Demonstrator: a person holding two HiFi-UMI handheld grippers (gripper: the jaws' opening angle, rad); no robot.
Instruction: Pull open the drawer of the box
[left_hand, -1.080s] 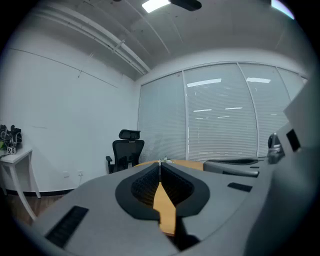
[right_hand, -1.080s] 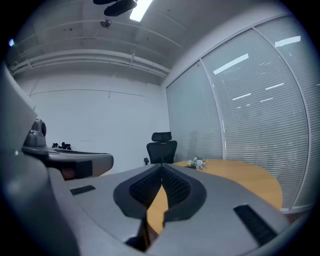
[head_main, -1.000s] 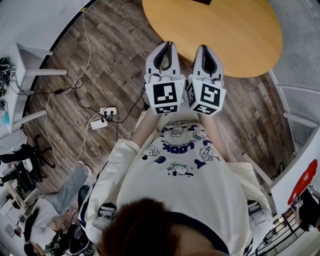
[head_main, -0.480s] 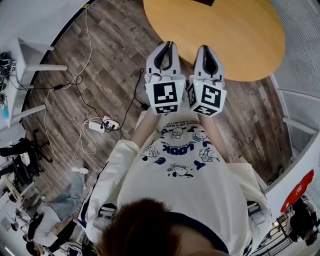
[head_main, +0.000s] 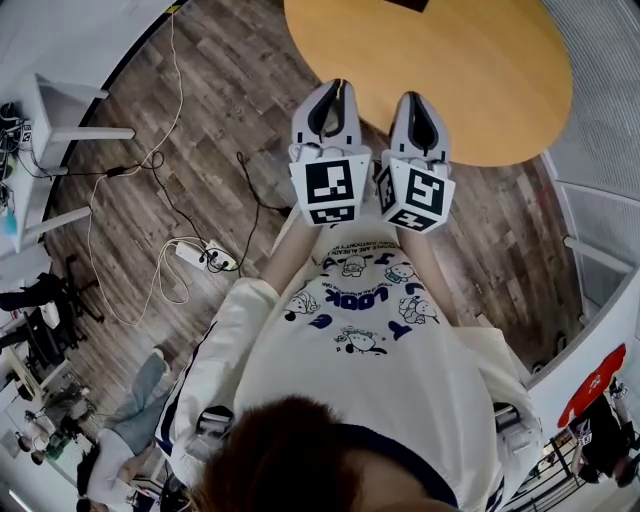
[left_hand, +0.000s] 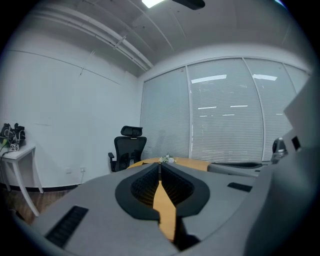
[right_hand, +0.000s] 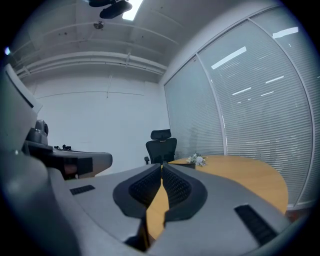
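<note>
No box or drawer can be made out for certain. A small dark object with white flowers (right_hand: 196, 160) sits far off on the round wooden table (head_main: 470, 60). My left gripper (head_main: 338, 86) and right gripper (head_main: 411, 98) are held side by side in front of the person's chest, tips at the table's near edge. In the left gripper view the left gripper (left_hand: 160, 166) has its jaws shut with nothing between them. The right gripper (right_hand: 161, 165) in its own view is likewise shut and empty. Both point level across the table (left_hand: 192, 164).
A black office chair (left_hand: 128, 149) stands beyond the table, by a glass wall with blinds (left_hand: 225, 120). On the wooden floor to the left lie cables and a power strip (head_main: 205, 257). A white desk (head_main: 60, 130) is at far left. A person (head_main: 110, 455) is at lower left.
Both grippers stay put, shut. On the floor the power strip and its cable have shifted, and the person at lower left has moved.
</note>
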